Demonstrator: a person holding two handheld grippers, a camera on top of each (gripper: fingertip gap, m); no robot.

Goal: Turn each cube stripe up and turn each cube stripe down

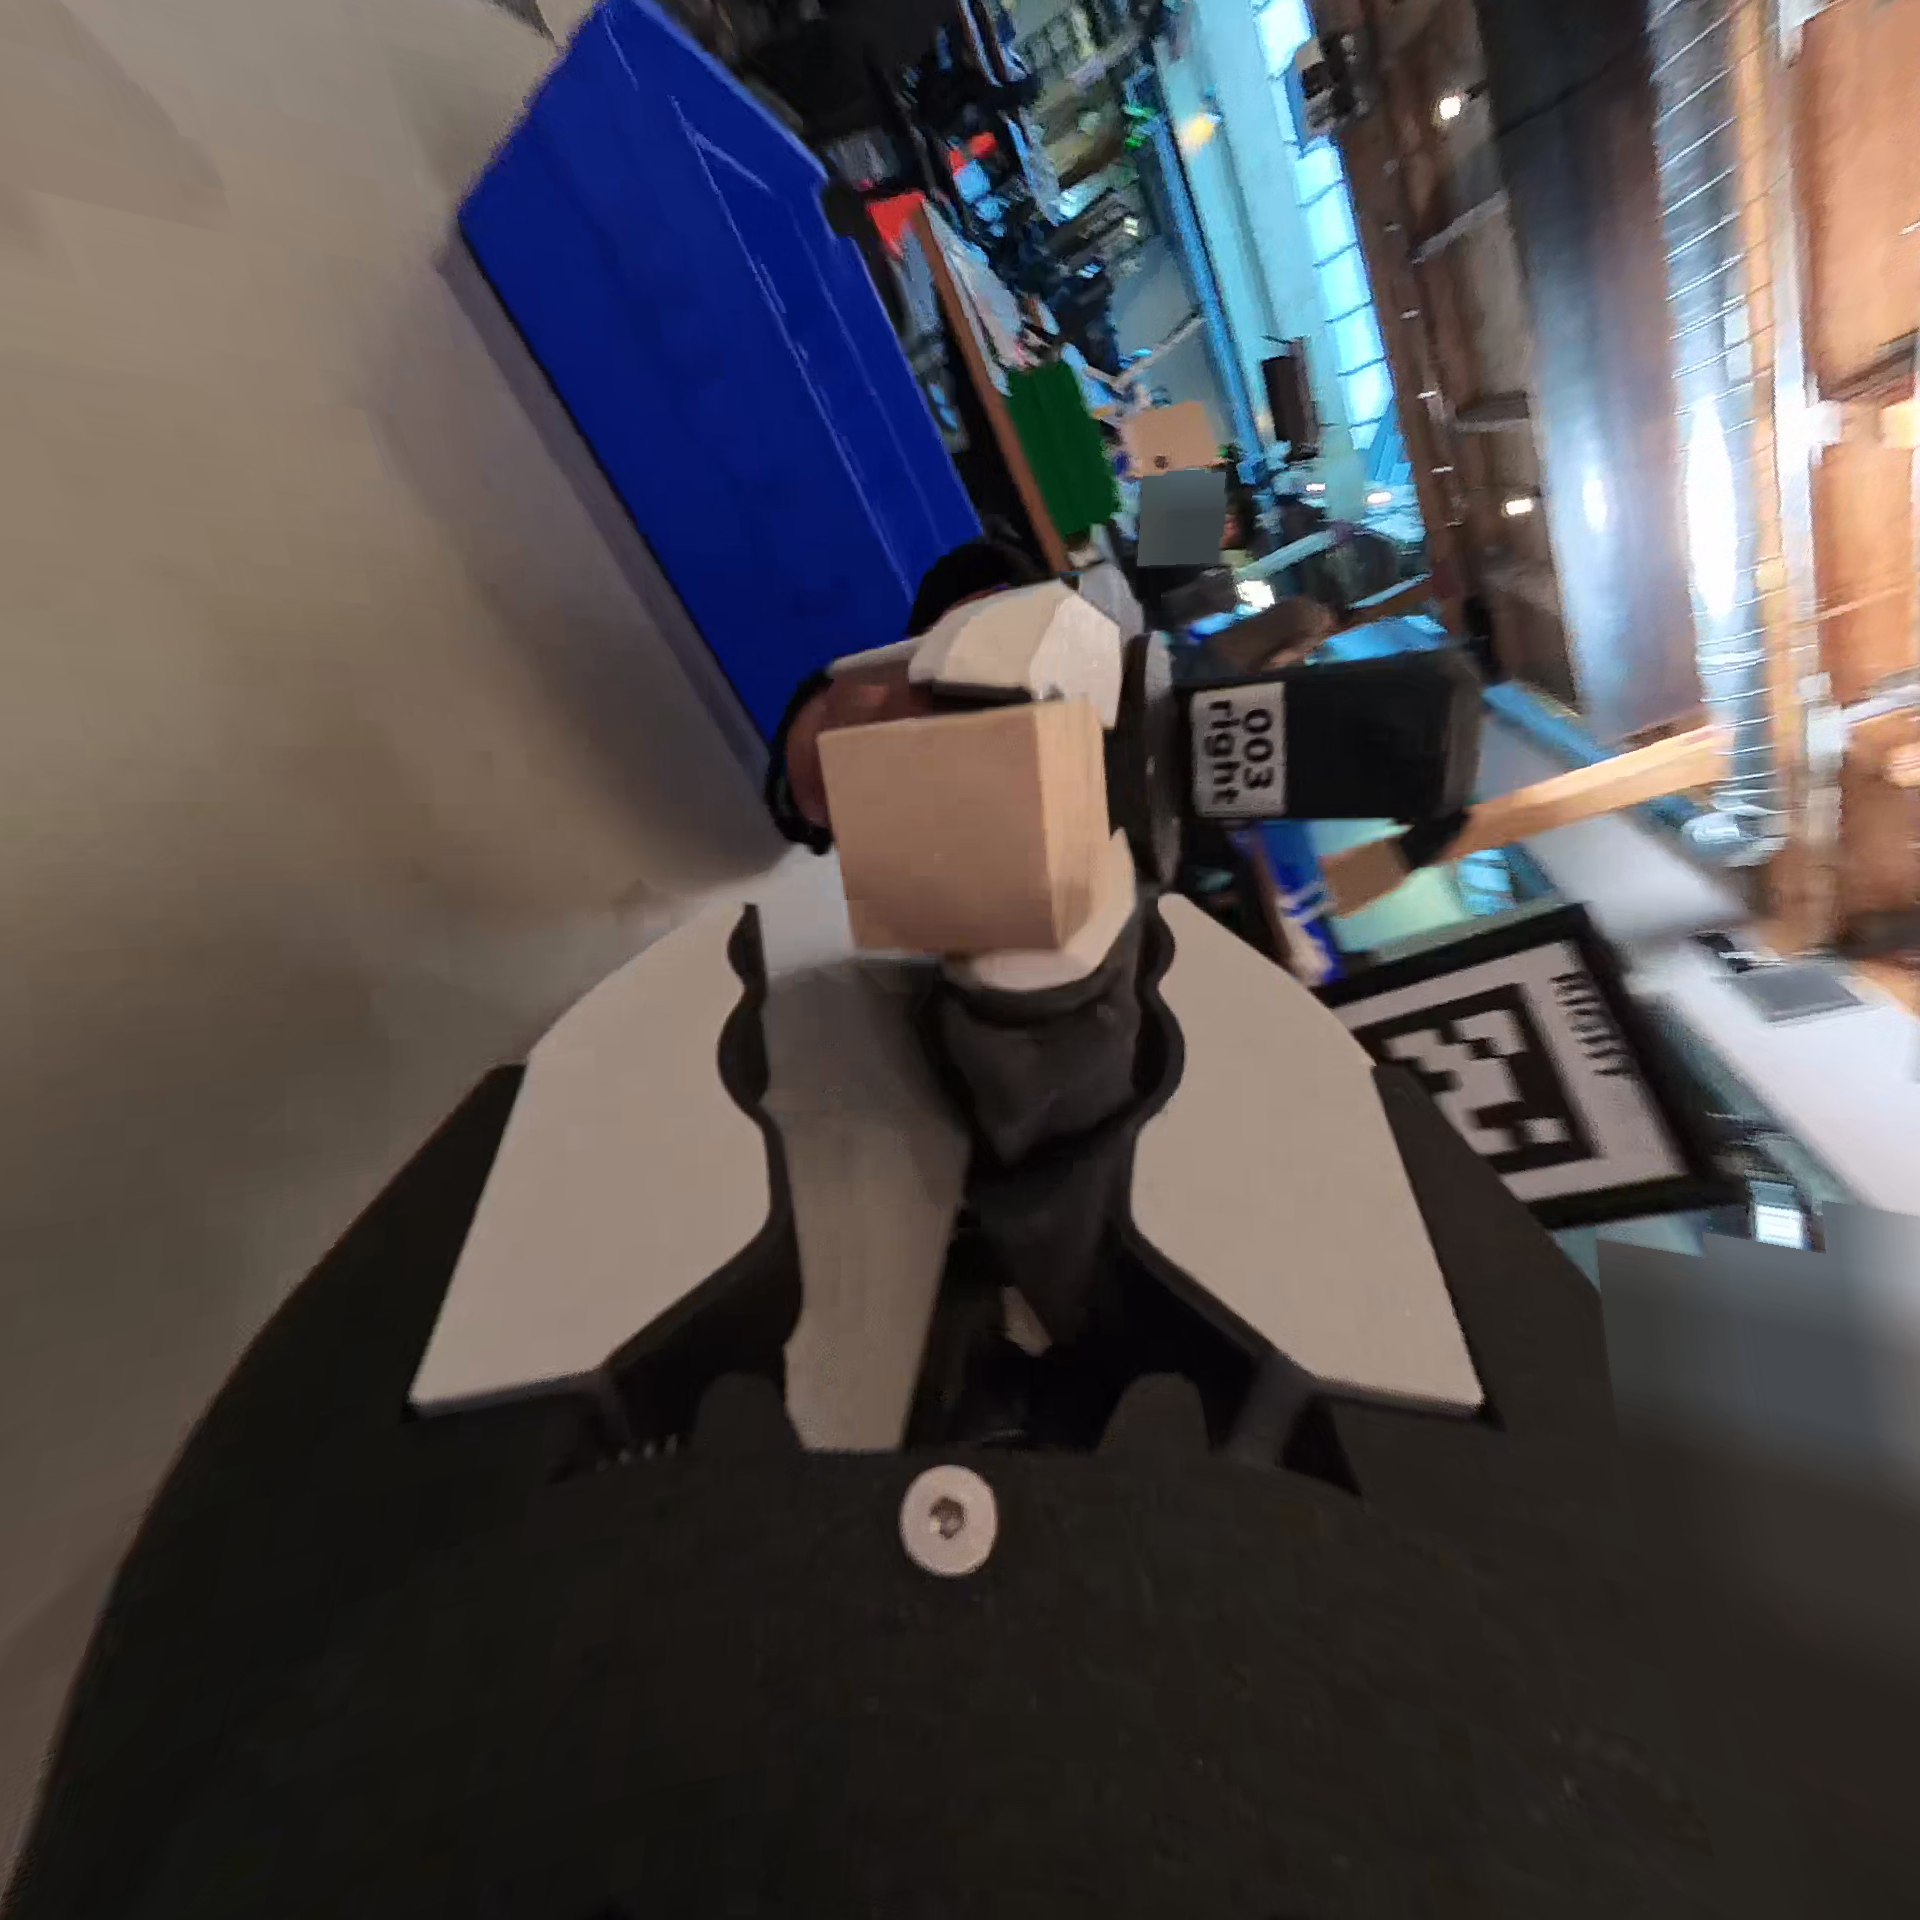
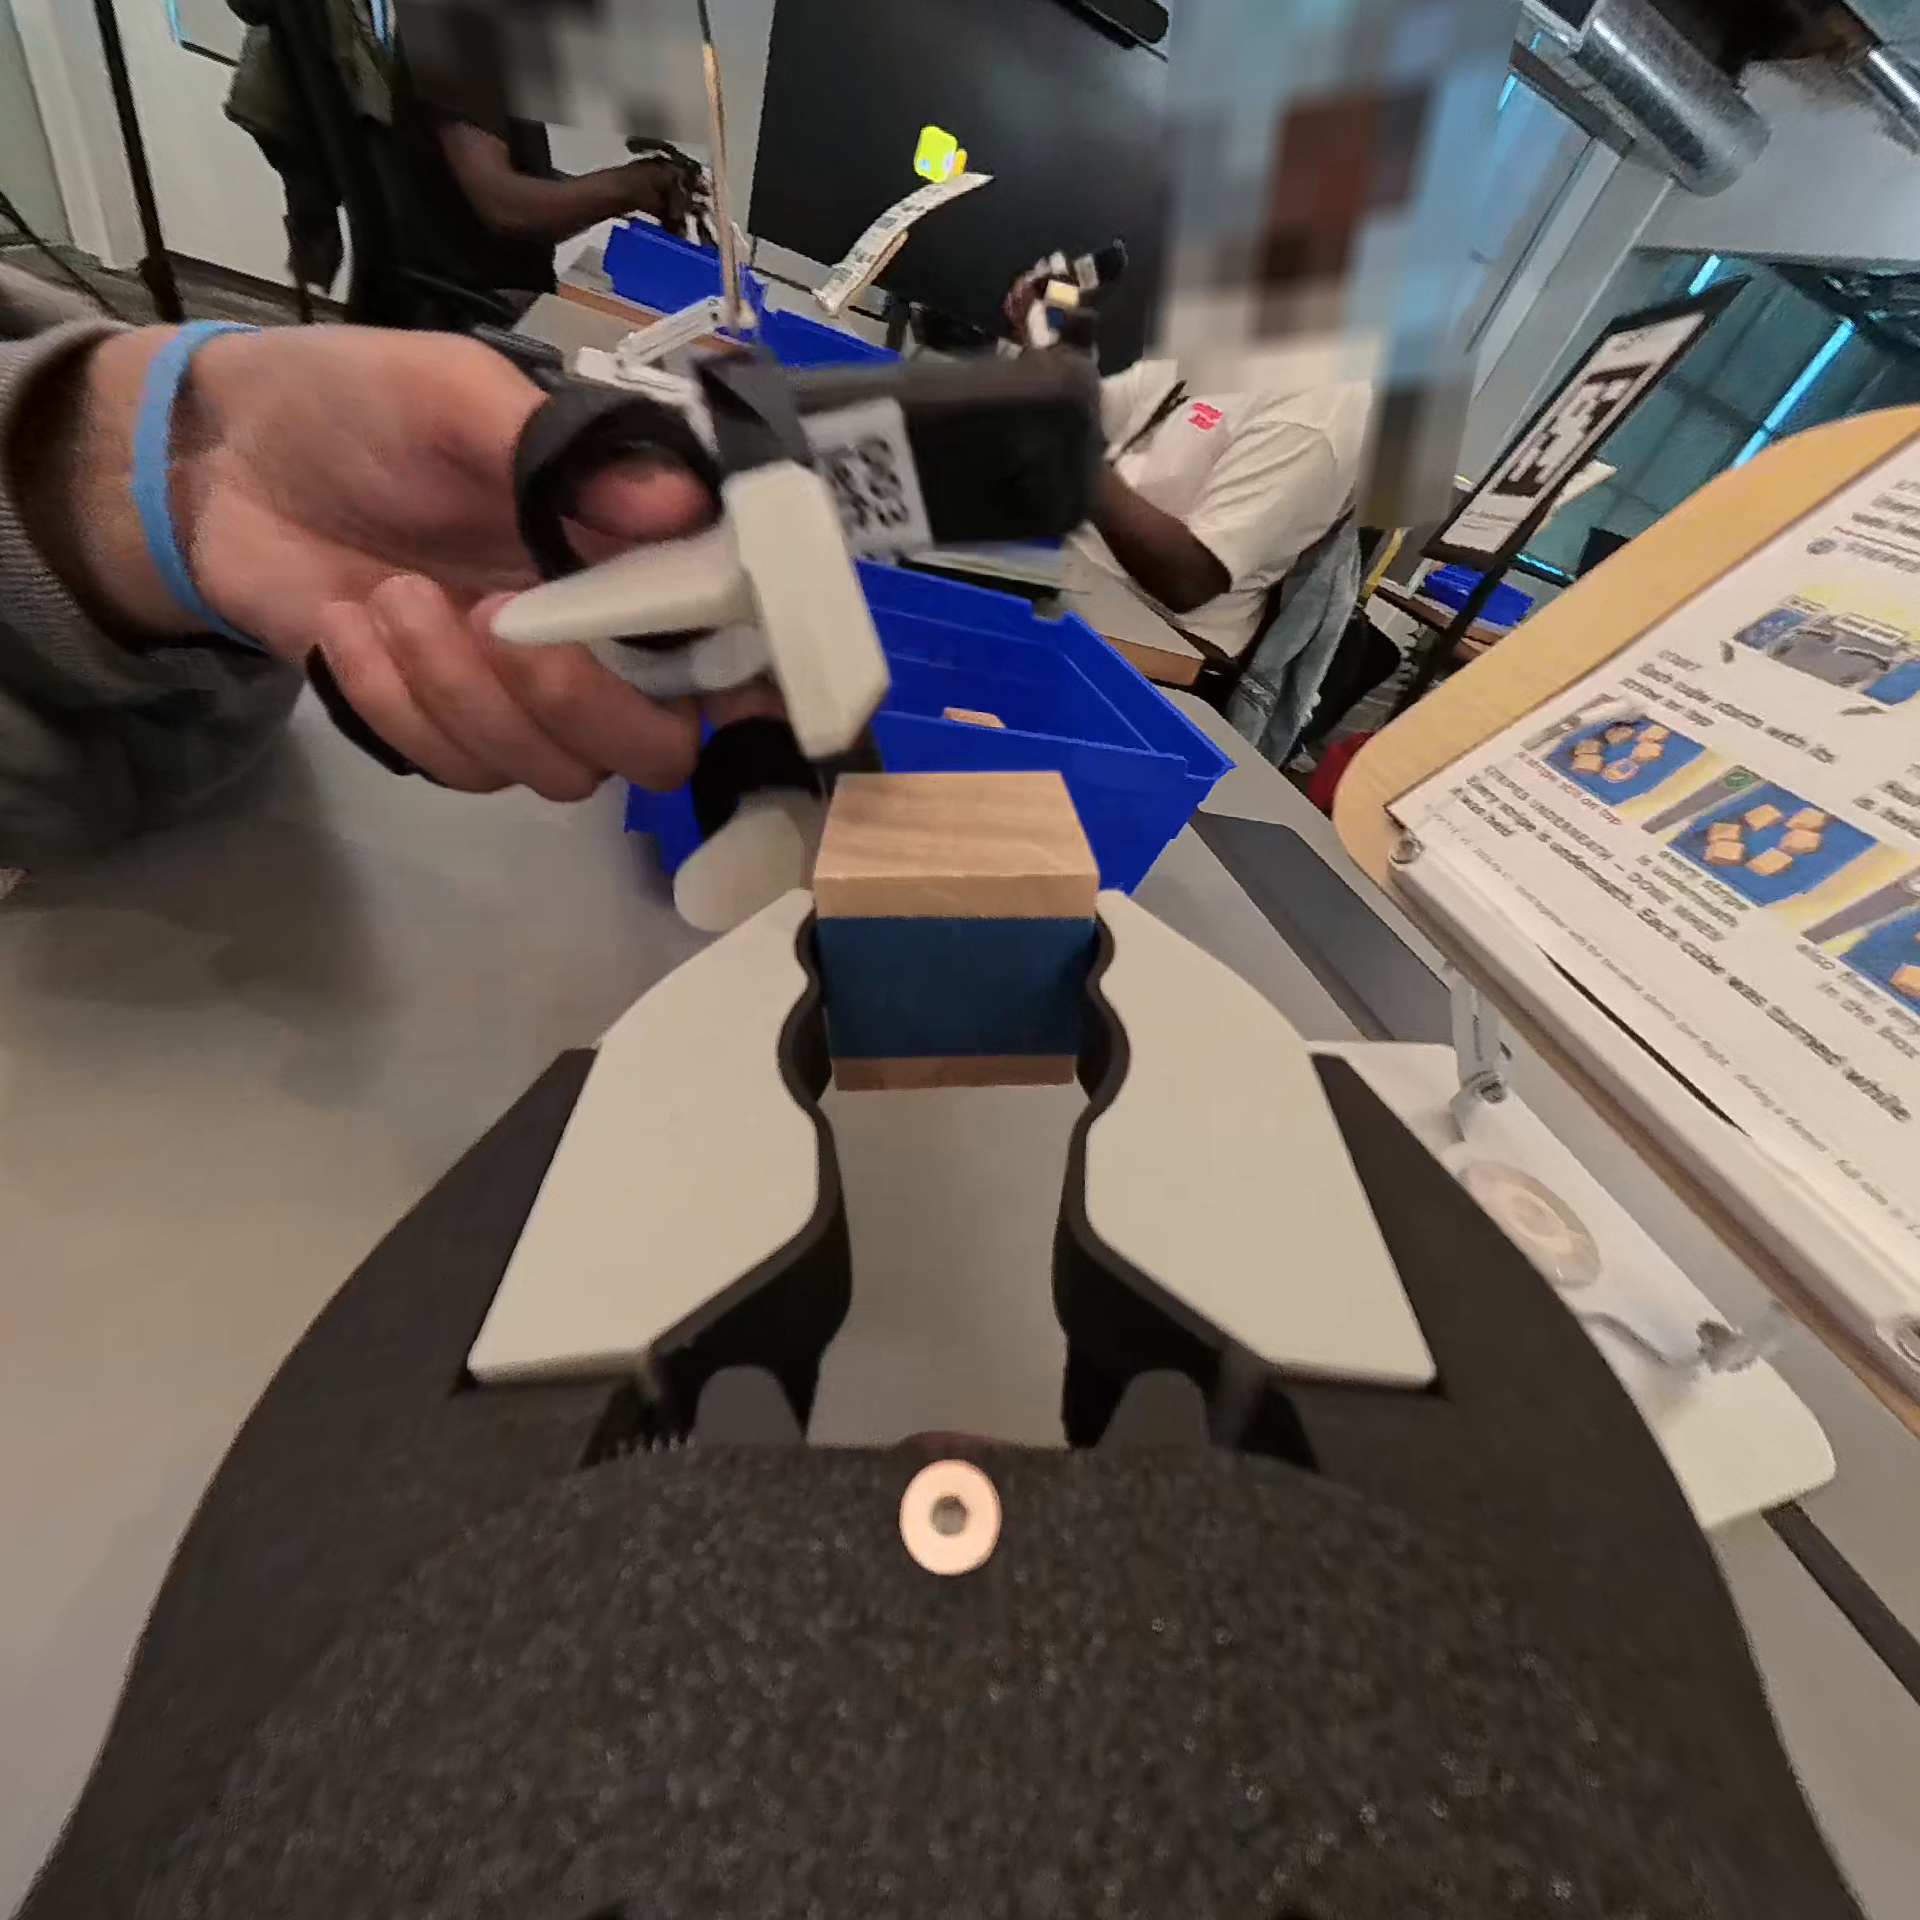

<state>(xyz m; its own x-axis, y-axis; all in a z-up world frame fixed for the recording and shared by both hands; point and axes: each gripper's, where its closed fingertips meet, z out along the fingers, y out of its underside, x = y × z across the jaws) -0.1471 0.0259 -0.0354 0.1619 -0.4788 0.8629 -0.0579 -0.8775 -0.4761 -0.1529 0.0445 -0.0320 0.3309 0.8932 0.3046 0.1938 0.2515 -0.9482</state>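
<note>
Right claw [image 2: 951, 997] pinching blue-striped wooden cube [image 2: 954, 930] midair, left claw [image 1: 951, 977] spread, empty

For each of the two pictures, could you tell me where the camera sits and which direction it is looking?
Left wrist view: sits on the left claw, tilted sideways, looking at the cube in the other claw; own open fingers show.
Right wrist view: sits on the right claw, looking across the table at the blue bin; own fingers grip the cube, and the hand with the left claw shows.
Shared: the cube and both claws.
</note>
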